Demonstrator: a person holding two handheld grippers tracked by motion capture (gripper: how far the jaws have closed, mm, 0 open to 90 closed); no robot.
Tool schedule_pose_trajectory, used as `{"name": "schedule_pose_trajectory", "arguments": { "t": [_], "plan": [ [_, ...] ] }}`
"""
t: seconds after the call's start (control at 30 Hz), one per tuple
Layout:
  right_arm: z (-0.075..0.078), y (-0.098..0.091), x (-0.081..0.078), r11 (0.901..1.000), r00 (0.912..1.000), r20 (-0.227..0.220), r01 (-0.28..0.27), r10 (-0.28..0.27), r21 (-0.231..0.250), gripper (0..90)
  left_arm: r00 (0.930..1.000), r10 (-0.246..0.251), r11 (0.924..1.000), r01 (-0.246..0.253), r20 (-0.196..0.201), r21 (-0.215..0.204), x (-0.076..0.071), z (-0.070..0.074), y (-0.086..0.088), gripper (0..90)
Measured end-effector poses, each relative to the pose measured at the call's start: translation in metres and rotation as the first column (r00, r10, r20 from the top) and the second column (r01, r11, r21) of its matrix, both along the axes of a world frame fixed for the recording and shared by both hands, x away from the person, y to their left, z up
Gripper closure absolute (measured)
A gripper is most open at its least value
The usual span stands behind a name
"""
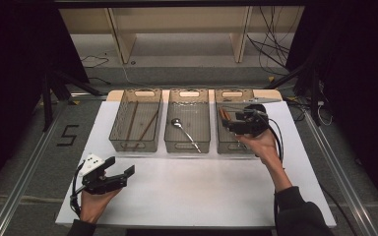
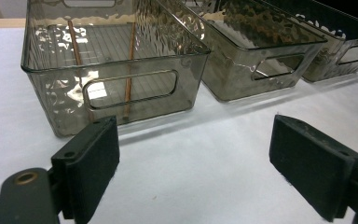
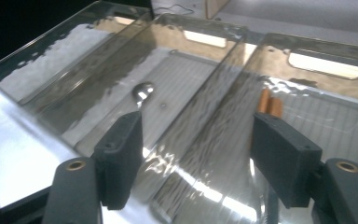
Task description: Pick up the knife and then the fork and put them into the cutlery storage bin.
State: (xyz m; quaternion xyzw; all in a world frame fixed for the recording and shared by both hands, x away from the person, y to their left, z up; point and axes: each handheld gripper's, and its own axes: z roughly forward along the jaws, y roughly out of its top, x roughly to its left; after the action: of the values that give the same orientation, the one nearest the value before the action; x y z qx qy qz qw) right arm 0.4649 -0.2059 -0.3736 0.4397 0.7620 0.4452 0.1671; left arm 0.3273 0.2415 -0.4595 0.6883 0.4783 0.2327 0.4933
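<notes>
Three smoky clear bins stand in a row across the white table. The left bin holds brown chopsticks, the middle bin a metal spoon, and the right bin brown-handled pieces. My right gripper hovers over the right bin, open, gripping nothing. In the right gripper view its jaws straddle the bins' walls from above, with the spoon's bowl and the brown handles beyond. My left gripper stands open and empty near the table's front left.
In the left gripper view the open left gripper faces the left bin with its chopsticks; the middle bin and right bin recede to the right. A wooden shelf frame and cables lie beyond the table.
</notes>
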Motion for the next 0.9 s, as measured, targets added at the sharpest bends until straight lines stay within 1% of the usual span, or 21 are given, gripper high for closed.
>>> {"name": "schedule_pose_trajectory", "arguments": {
  "t": [0.17,0.33,0.5,0.67,0.8,0.9],
  "plan": [
    [-0.006,0.000,-0.022,0.9989,0.9988,0.026,-0.041,0.041,0.021,31.5,1.0000,-0.006,1.0000,0.006,-0.001,0.000,0.000,0.000,-0.001,15.6],
    [-0.011,0.000,-0.042,0.9958,0.9956,0.053,-0.079,0.077,0.046,30.4,0.9999,-0.017,0.9999,0.017,-0.004,0.002,0.000,-0.001,-0.002,15.6],
    [-0.021,-0.002,-0.060,0.9921,0.9914,0.071,-0.114,0.110,0.052,29.7,0.9997,-0.026,0.9997,0.026,-0.003,0.000,0.000,-0.001,-0.003,15.6],
    [-0.032,-0.007,-0.078,0.9892,0.9899,0.076,-0.126,0.120,0.075,29.4,0.9992,-0.039,0.9992,0.039,-0.003,0.003,-0.001,-0.001,-0.004,15.6],
    [-0.040,-0.014,-0.092,0.9861,0.9873,0.094,-0.137,0.128,0.094,28.6,0.9986,-0.053,0.9986,0.053,-0.006,-0.008,-0.001,-0.001,-0.005,15.6],
    [-0.047,-0.020,-0.102,0.9843,0.9887,0.093,-0.129,0.118,0.121,28.0,0.9982,-0.060,0.9982,0.060,-0.006,-0.006,-0.001,-0.002,-0.006,15.6]
  ]
}}
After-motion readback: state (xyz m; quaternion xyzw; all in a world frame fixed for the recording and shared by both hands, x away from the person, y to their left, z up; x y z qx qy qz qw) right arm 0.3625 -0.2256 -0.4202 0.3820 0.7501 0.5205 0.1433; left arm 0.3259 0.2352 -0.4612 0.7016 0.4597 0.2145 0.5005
